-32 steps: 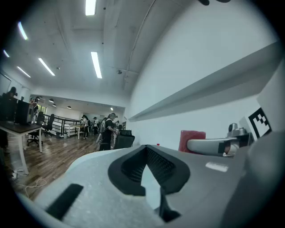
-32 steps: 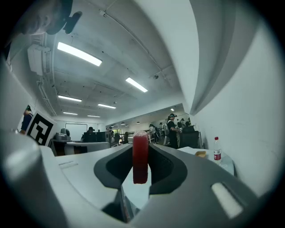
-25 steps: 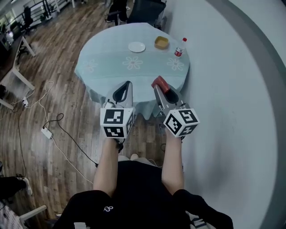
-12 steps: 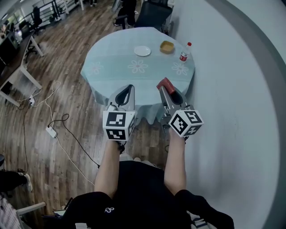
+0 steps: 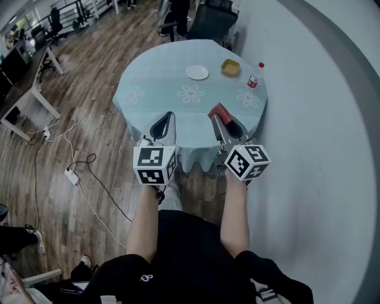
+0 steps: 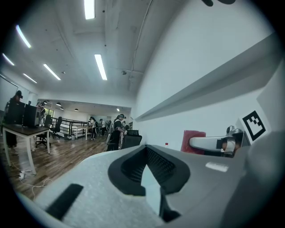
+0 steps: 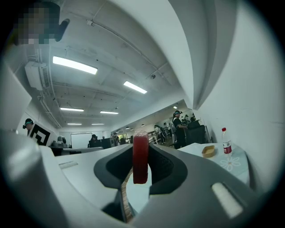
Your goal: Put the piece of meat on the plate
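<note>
A flat red piece of meat (image 5: pixel 217 111) stands on edge between the jaws of my right gripper (image 5: pixel 219 116), which is shut on it; it fills the middle of the right gripper view as a red slab (image 7: pixel 140 156). My left gripper (image 5: pixel 168 117) is level beside it, jaws together with nothing in them (image 6: pixel 144 149). Both hang in the air just short of the near edge of a round, light blue table (image 5: pixel 160 77). A small white plate (image 5: pixel 197 72) lies on the table's far half. From the left gripper view the meat (image 6: pixel 193 140) shows to the right.
A yellow bowl (image 5: pixel 231 67) and a red-labelled bottle (image 5: pixel 255 75) stand right of the plate. A white wall runs close along the right. Dark chairs (image 5: pixel 208 15) sit behind the table. Cables and a power strip (image 5: pixel 71 176) lie on the wooden floor at left.
Both grippers, with the meat still gripped, have moved forward toward the table, which now sits lower and further right in the head view.
</note>
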{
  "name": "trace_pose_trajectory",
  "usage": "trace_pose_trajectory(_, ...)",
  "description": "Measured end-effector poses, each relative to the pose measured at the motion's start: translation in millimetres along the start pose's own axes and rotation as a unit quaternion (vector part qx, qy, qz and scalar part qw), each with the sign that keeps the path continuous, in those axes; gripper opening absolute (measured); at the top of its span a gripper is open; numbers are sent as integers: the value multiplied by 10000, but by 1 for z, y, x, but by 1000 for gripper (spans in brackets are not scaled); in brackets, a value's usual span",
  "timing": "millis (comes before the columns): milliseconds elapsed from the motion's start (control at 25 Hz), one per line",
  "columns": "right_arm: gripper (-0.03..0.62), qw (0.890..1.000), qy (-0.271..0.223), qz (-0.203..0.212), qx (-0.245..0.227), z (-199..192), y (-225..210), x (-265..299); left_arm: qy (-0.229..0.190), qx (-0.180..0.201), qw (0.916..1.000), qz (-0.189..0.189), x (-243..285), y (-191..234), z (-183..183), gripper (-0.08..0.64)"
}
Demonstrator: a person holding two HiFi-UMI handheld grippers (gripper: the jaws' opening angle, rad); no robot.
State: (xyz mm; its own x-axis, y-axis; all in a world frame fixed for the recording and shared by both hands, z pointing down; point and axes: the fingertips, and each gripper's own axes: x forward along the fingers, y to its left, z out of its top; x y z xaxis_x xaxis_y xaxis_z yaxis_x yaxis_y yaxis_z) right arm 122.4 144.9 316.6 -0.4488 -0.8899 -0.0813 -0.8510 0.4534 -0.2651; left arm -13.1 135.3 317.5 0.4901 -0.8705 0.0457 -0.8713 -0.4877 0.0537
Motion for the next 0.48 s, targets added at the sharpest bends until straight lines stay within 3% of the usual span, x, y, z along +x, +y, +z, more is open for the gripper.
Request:
trace_pose_trajectory(240,104,9991,117,-382,-116,-3,-55,46,3,-243,9993,-286,77,18,-13,-8)
trace_pose_trajectory(480,104,9964,393,-751,-6,-15,-102,126,311,-429,9967,-615,170,58,-23,-8)
